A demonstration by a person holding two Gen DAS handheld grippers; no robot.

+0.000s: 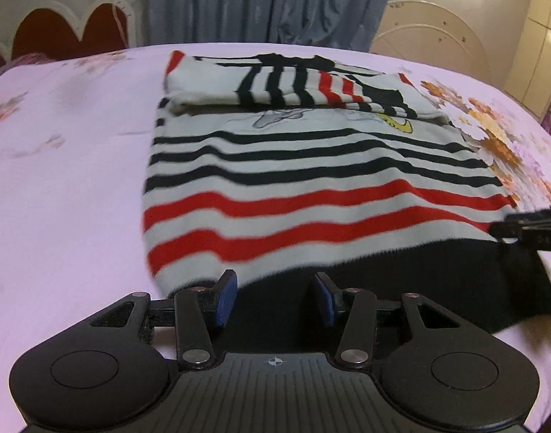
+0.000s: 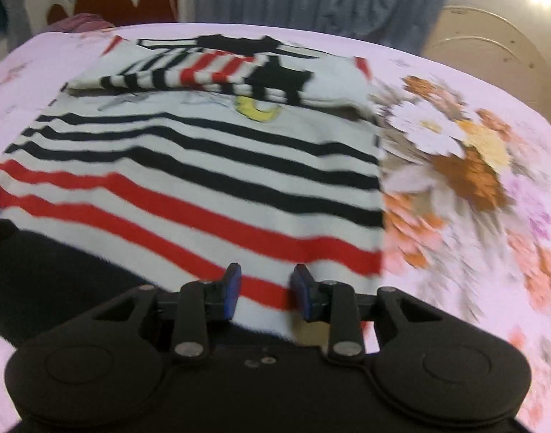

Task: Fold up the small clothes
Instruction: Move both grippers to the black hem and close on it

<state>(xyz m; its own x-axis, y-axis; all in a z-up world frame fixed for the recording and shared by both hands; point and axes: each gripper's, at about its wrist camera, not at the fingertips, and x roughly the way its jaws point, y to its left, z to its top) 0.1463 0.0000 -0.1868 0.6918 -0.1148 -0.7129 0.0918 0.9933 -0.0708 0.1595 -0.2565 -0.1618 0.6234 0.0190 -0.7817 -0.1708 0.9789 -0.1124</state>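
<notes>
The big bed (image 1: 66,166) wears a pink sheet with flowers on it. A small striped sweater (image 1: 311,180) lies flat in the middle of that bed, with its sleeves (image 1: 286,83) already folded across the top part. The black bottom band (image 1: 401,274) is the edge nearest the person. I think the next fold is bottom to top, so the job looks about half done.

Both claws sit low at that near edge. The left claw (image 1: 275,297) is open about halfway and holds nothing; the black band lies just in front of its blue pads (image 1: 226,297). The right claw (image 2: 266,294) is also open, and the red and white cloth shows between its pads (image 2: 232,294), but it has not pinched it. The picture there is blurry, so I cannot tell if it touches the cloth.

To do this well, I would say each claw should grab the band near its own corner, both layers together. Then lift both sides evenly and lay the band up by the sleeves. If one side goes faster, the fold may come out crooked. Thick knit like this could slip, so a firm pinch helps.
</notes>
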